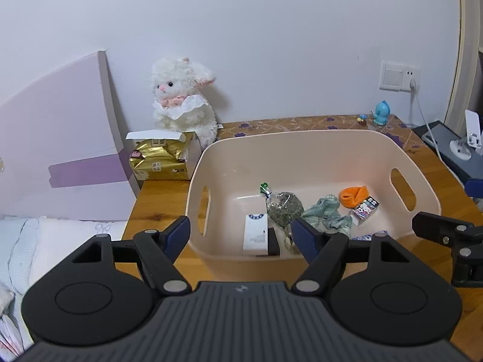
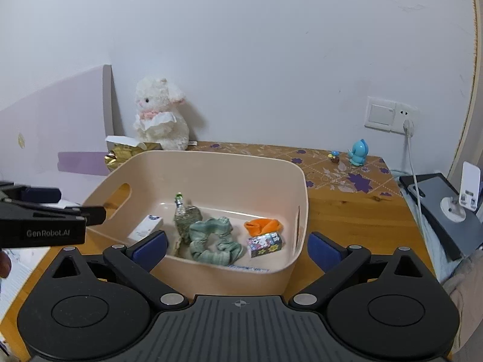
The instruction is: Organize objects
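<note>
left wrist view: the left hand-held gripper is hovering released and empty, low in frame, over the bin on the desk.

right wrist view: the right hand-held gripper is hovering released; the soft, light scrunchie is lying centre frame, probably best pinched at its ruffled edge.

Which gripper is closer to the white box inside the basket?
Left. The left gripper hovers right above the white box; the right gripper is open over the basket's other half.

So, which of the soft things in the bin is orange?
The small orange cloth near the bin's right wall, just behind the cartoon box; the scrunchie beside it is green.
</note>
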Motion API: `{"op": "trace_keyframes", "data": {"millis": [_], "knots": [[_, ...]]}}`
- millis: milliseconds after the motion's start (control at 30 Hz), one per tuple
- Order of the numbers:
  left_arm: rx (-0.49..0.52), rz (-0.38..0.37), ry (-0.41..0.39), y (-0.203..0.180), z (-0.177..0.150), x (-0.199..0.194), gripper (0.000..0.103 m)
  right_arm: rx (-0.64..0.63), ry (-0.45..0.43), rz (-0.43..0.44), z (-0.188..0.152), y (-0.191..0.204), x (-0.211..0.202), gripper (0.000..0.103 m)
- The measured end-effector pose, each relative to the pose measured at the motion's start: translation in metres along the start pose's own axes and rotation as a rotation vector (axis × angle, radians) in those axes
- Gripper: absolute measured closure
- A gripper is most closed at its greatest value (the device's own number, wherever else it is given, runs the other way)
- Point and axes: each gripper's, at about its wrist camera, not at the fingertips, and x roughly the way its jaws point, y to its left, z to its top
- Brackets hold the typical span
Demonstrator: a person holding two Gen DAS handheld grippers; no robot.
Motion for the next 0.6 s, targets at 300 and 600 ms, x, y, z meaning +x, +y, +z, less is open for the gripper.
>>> {"op": "trace_keyframes", "data": {"millis": [300, 600], "knots": [[-0.045, 0.007, -0.001, 0.008, -0.036, -0.034, 0.027, 0.030, -0.009, 0.027, -0.028, -0.006, -0.027, 0.000], [-0.057, -0.008, -0.037, 0.009, -0.061, -0.069, 0.027, 0.022, -0.079, 0.043, -0.050, 0.001, -0.063, 0.000]]}}
